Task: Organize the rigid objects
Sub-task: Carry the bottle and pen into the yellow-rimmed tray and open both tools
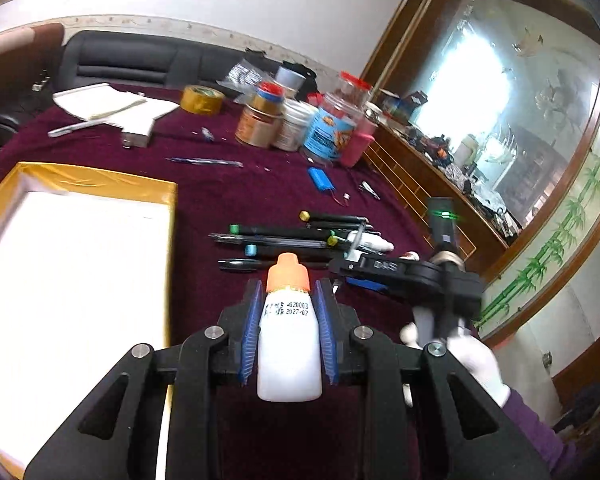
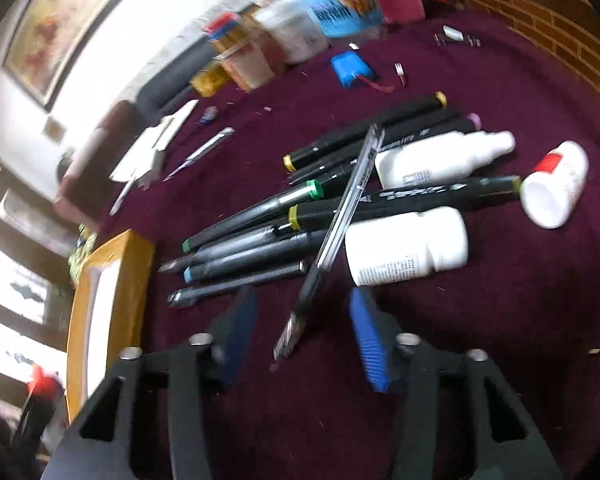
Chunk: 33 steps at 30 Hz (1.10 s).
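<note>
My left gripper (image 1: 287, 320) pinches a small white plastic bottle with an orange cap (image 1: 289, 332), lifted clear. My right gripper (image 2: 300, 336) stands spread around a clear pen (image 2: 336, 236), pads not touching (blurred). At nine o'clock the gold-rimmed white tray (image 1: 100, 182) looks empty; black markers (image 2: 260, 236) and white bottles (image 2: 408, 246) remain unsorted.
</note>
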Each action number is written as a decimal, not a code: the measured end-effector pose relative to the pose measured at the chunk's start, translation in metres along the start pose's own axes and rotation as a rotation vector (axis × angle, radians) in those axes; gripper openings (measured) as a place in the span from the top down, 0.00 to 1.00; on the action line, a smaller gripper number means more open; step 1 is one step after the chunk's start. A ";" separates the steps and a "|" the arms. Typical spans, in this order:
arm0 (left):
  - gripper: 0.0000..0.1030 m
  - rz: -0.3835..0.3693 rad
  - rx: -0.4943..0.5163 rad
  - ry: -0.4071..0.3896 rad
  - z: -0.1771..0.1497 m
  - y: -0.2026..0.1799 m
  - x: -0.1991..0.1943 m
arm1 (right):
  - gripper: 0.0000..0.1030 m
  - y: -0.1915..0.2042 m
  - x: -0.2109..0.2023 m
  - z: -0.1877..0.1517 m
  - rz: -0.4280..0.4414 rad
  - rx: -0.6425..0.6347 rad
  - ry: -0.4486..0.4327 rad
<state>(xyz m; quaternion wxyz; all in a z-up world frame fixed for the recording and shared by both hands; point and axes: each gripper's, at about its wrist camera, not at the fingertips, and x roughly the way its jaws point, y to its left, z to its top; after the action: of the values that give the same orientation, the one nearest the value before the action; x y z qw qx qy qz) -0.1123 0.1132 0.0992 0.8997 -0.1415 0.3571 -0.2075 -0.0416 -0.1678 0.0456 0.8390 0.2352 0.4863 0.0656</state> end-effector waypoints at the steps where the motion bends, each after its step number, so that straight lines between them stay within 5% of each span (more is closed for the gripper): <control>1: 0.77 0.005 -0.005 -0.008 0.000 0.005 -0.007 | 0.75 0.000 0.005 0.001 -0.024 0.024 -0.004; 3: 0.77 0.017 -0.016 -0.020 -0.001 0.014 -0.015 | 0.88 0.000 0.007 0.001 -0.063 0.051 -0.044; 8: 0.77 0.057 -0.035 -0.047 -0.001 0.039 -0.033 | 0.92 0.001 -0.011 -0.014 -0.053 0.057 -0.084; 17: 0.77 0.119 -0.086 -0.004 0.024 0.086 -0.030 | 0.92 0.063 -0.045 -0.024 0.148 -0.065 -0.025; 23: 0.77 0.152 -0.134 0.061 0.050 0.123 0.000 | 0.91 0.144 -0.006 -0.027 0.286 -0.151 0.125; 33: 0.77 0.156 -0.294 0.138 0.058 0.180 0.058 | 0.91 0.218 0.074 -0.037 0.196 -0.246 0.226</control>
<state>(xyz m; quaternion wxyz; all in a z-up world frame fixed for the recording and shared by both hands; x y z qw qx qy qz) 0.0153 0.2493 0.0334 0.8561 -0.2287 0.4544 -0.0919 -0.0088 0.0619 0.0724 0.7910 0.1681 0.5406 0.2318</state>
